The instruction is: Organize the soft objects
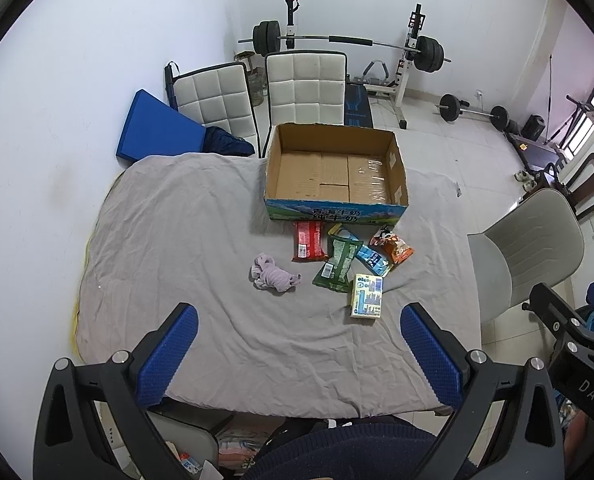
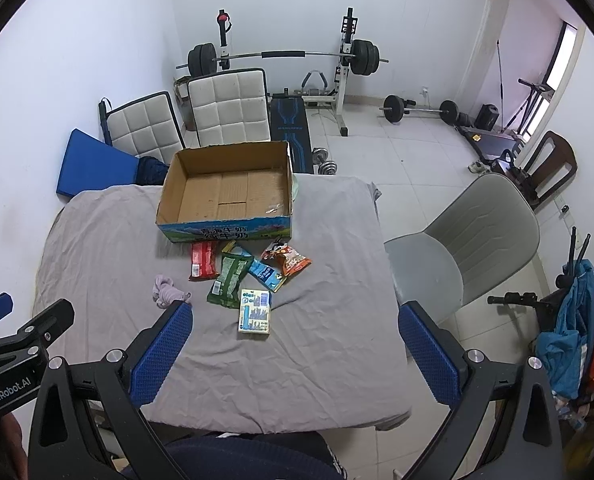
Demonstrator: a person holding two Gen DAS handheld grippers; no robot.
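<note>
An empty cardboard box (image 1: 398, 184) (image 2: 168, 198) stands at the far side of a table covered with a grey cloth (image 1: 185, 240) (image 2: 329, 320). In front of it lie a red packet (image 1: 307, 241) (image 2: 203, 260), a green packet (image 1: 337, 264) (image 2: 229, 280), a blue packet (image 1: 374, 261) (image 2: 267, 274), an orange packet (image 1: 393, 246) (image 2: 289, 260), a pale yellow tissue pack (image 1: 366, 295) (image 2: 255, 311) and a crumpled lilac cloth (image 1: 273, 274) (image 2: 168, 293). My left gripper (image 1: 299, 316) is open and empty above the near table edge. My right gripper (image 2: 295, 316) is open and empty, nearer the tissue pack.
Two white padded chairs (image 1: 305, 88) (image 2: 229, 108) and a blue cushion (image 1: 157, 130) stand behind the table. A grey chair (image 1: 525, 256) (image 2: 469, 248) stands to the right. A barbell rack (image 1: 337, 40) and loose weights (image 2: 417, 108) are at the back wall.
</note>
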